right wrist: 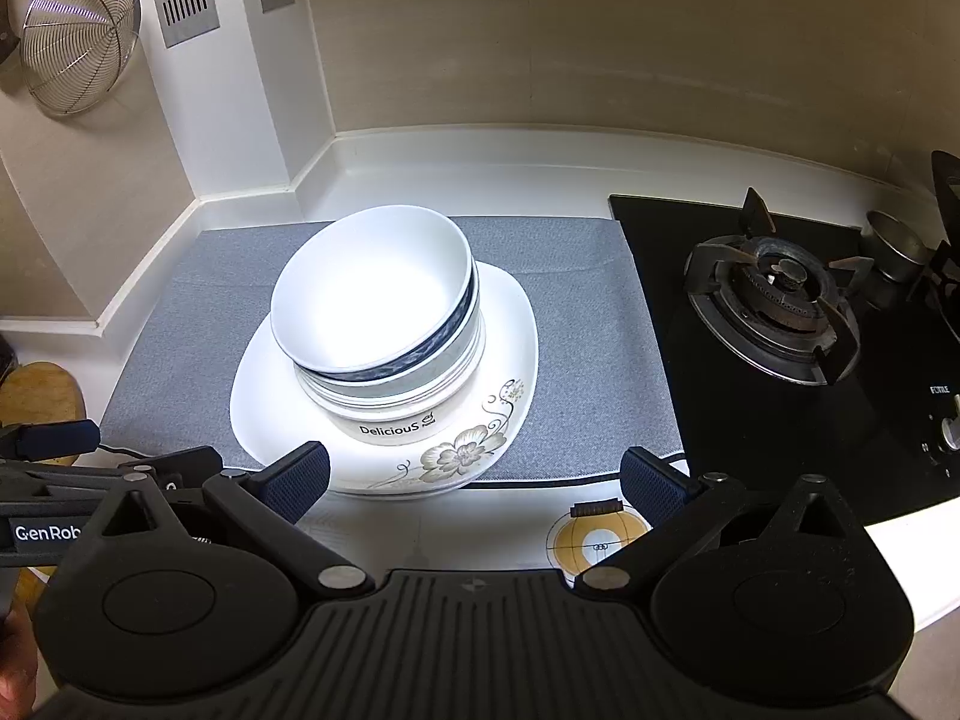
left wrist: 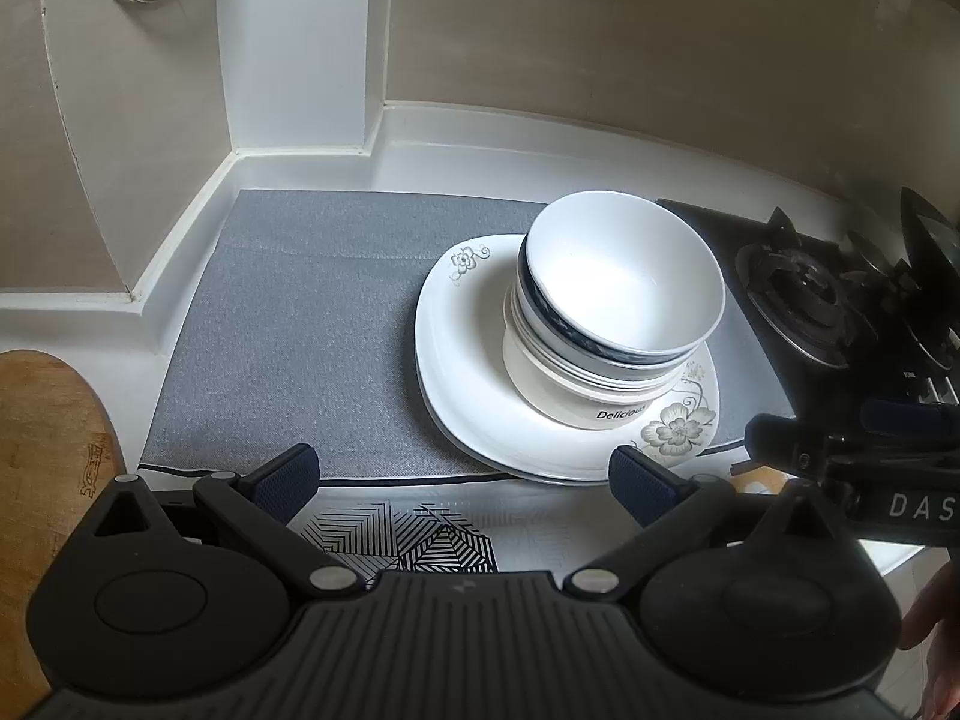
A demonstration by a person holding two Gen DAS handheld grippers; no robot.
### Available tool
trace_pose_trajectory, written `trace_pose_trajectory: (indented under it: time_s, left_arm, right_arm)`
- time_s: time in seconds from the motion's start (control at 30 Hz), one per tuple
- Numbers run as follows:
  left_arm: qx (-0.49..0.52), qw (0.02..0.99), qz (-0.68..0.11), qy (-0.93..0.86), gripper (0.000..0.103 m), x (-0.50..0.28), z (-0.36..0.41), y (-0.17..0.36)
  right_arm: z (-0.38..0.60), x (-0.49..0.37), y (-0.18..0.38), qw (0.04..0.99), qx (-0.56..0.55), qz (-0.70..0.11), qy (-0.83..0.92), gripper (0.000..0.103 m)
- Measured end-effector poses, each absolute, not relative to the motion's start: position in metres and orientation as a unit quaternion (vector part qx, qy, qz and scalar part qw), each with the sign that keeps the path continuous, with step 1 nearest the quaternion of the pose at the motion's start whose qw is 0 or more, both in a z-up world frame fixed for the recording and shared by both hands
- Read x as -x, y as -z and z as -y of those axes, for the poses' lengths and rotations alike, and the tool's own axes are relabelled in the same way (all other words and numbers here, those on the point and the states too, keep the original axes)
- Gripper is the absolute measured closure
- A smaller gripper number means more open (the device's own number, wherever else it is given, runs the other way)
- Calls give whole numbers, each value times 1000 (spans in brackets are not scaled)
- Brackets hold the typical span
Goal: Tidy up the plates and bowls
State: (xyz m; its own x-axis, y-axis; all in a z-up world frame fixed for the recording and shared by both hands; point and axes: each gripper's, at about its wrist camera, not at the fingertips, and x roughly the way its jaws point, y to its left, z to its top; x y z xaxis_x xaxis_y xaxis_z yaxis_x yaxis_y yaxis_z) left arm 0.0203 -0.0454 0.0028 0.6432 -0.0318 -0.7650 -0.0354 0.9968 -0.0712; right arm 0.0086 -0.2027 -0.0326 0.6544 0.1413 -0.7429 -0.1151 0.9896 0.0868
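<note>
A stack of bowls (left wrist: 618, 300) stands on white floral plates (left wrist: 474, 372) on a grey mat (left wrist: 288, 324). The top bowl is white with a dark blue band; the bottom one reads "Delicious". My left gripper (left wrist: 462, 480) is open and empty, in front of the mat and left of the stack. In the right wrist view the bowl stack (right wrist: 378, 318) sits on the plates (right wrist: 510, 324), and my right gripper (right wrist: 474, 480) is open and empty just in front of them. Each gripper's body shows at the edge of the other view.
A black gas hob (right wrist: 774, 300) with a burner lies right of the mat. A wooden cutting board (left wrist: 42, 456) is at the left. A wire strainer (right wrist: 78, 36) hangs on the wall. White wall corners border the counter at the back left.
</note>
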Motion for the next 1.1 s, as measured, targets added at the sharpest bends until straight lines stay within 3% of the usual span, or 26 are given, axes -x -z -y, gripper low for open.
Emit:
trace_pose_trajectory:
  time_s: [1.1]
  left_arm:
    - [40,905,-424,0,0,-20,45,-1]
  right_arm:
    - [204,-9,34,908,-19,-414,-67,0]
